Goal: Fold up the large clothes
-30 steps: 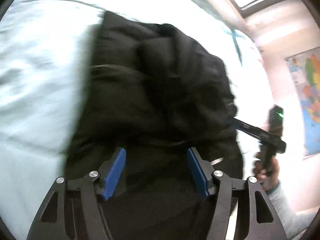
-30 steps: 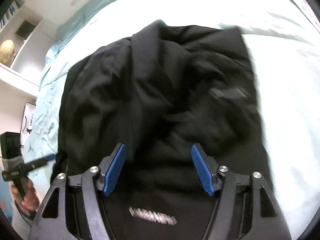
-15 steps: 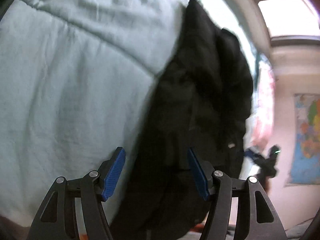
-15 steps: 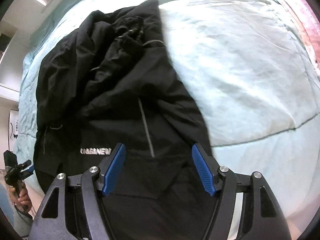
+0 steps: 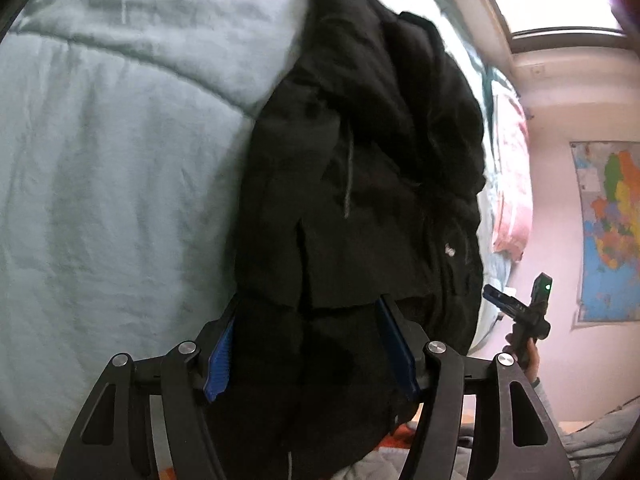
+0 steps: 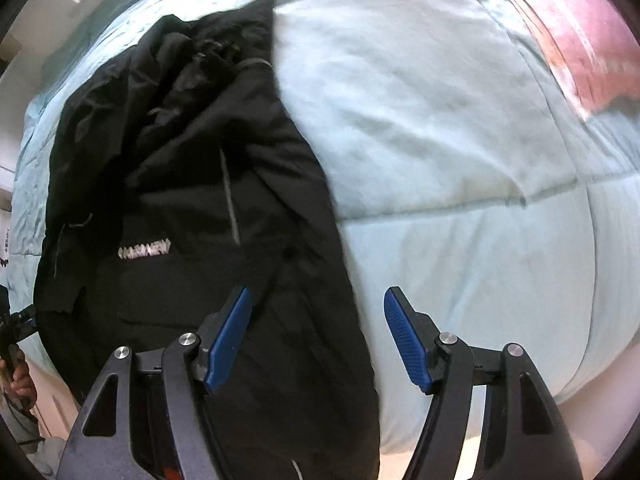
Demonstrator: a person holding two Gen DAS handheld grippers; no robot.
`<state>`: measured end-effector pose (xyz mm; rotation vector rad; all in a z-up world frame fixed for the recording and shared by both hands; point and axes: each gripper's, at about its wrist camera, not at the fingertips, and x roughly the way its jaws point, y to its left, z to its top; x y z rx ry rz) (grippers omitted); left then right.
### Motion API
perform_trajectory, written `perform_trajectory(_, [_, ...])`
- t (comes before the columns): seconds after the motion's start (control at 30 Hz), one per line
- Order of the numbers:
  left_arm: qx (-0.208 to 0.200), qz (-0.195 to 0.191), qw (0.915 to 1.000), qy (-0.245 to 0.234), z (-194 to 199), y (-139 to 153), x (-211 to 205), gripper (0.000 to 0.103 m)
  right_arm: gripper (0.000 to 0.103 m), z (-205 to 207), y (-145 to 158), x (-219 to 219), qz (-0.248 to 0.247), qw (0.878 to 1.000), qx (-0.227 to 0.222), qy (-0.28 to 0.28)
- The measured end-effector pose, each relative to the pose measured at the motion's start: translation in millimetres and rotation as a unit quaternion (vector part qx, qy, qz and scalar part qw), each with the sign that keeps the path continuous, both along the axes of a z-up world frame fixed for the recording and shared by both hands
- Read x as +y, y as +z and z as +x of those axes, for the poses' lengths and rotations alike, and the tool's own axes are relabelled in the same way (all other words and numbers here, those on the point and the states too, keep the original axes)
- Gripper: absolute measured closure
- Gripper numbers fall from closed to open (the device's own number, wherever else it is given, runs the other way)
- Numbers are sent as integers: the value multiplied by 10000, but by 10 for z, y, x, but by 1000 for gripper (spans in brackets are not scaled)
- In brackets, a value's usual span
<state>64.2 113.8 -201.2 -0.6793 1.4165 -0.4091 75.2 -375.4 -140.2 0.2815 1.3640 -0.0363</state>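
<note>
Jacket [image 6: 192, 208] lengthwise on duvet [image 6: 460, 152], long axis running away.

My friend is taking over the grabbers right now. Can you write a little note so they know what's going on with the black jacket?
Left gripper: jaws open, black jacket fabric between them, not pinched.
Right gripper: jaws open, holding nothing, over the jacket's edge.
The jacket lies rumpled on the light blue duvet.
Done: no neat fold shows.
Left: flatten it, then fold.
</note>
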Motion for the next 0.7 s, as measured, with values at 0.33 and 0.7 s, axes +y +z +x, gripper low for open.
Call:
perform_trajectory(0.33, [-300, -791, 9960, -285, 75, 316, -328, 37, 57, -258, -113, 218, 621, 9969, 95, 479])
perform_trajectory(0.7, [-94, -873, 9932, -758, 2, 201, -599, 37, 57, -599, -153, 128, 1540, 9865, 8, 559])
